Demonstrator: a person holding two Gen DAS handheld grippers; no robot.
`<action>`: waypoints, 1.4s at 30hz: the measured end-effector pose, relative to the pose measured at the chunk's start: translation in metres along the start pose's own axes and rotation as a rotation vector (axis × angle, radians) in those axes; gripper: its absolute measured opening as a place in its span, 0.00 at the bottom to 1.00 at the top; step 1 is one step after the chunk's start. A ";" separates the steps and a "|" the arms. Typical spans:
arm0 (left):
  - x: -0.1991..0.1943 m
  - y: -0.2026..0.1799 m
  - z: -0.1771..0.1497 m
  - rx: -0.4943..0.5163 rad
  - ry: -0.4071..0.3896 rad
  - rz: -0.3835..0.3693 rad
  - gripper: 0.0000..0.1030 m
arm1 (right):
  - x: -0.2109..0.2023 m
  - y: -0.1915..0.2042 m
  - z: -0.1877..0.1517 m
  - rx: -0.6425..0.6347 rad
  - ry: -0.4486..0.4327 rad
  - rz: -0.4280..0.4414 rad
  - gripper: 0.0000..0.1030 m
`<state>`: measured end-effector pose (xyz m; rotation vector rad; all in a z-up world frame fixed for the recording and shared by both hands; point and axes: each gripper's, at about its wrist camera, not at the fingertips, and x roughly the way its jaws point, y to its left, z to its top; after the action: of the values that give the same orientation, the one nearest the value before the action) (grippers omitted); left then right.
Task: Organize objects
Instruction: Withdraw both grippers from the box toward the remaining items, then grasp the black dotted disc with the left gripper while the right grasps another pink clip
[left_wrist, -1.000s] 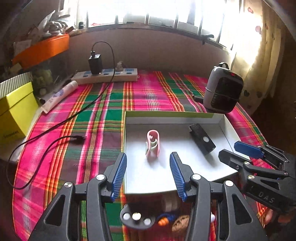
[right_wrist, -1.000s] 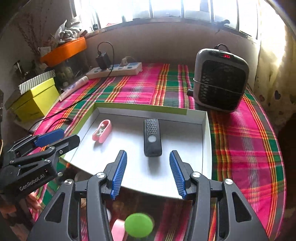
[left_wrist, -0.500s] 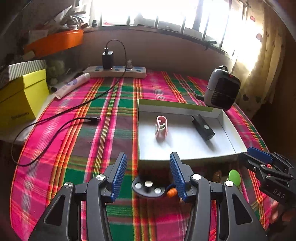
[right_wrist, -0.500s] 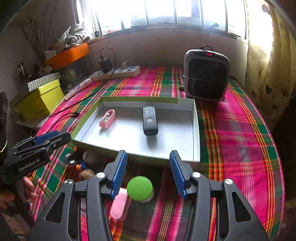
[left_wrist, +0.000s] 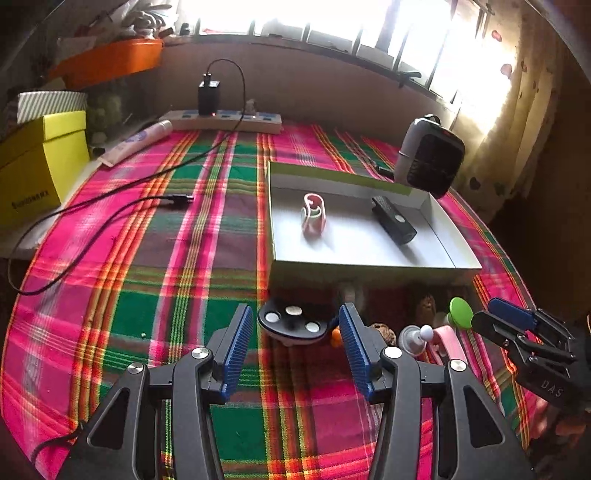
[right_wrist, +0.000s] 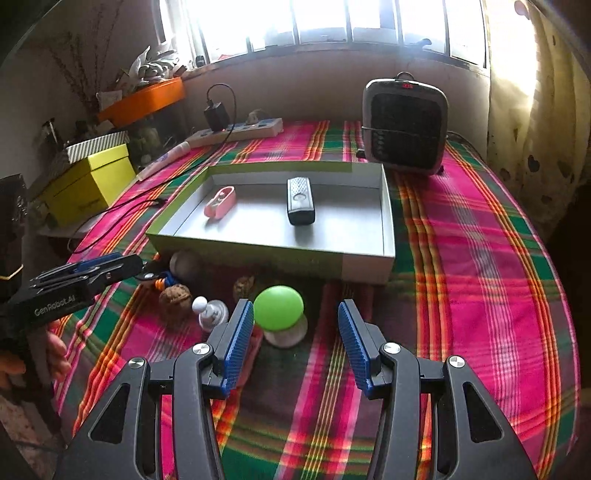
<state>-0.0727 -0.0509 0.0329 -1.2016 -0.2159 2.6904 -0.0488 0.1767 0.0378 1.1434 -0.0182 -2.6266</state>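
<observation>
Both hand-held grippers hover open above the loose items in front of the tray; nothing is gripped.

I read the left hand-held gripper with jaws spread wide and empty, the black disc with three silver buttons lying on the plaid worktop just beyond its fingertips. The right hand-held gripper is also spread and empty, with the green-capped mushroom piece between and just ahead of its blue pads. A walnut, a white knob piece and a pink item lie close together left of the mushroom. The tray sits just behind this cluster and holds a pink clip and a black remote, well apart. A grey heater stands beyond the tray's far right corner.
</observation>
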 end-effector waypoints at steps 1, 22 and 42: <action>0.001 0.000 -0.001 -0.001 0.002 -0.001 0.46 | -0.001 0.000 -0.002 -0.002 -0.001 0.005 0.48; 0.028 0.014 0.002 -0.036 0.067 0.042 0.46 | 0.010 0.017 -0.019 -0.051 0.058 0.089 0.48; 0.027 0.023 0.003 -0.037 0.055 0.059 0.44 | 0.028 0.032 -0.018 -0.078 0.103 0.058 0.48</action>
<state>-0.0949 -0.0669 0.0108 -1.3103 -0.2268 2.7102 -0.0462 0.1408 0.0098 1.2310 0.0700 -2.4924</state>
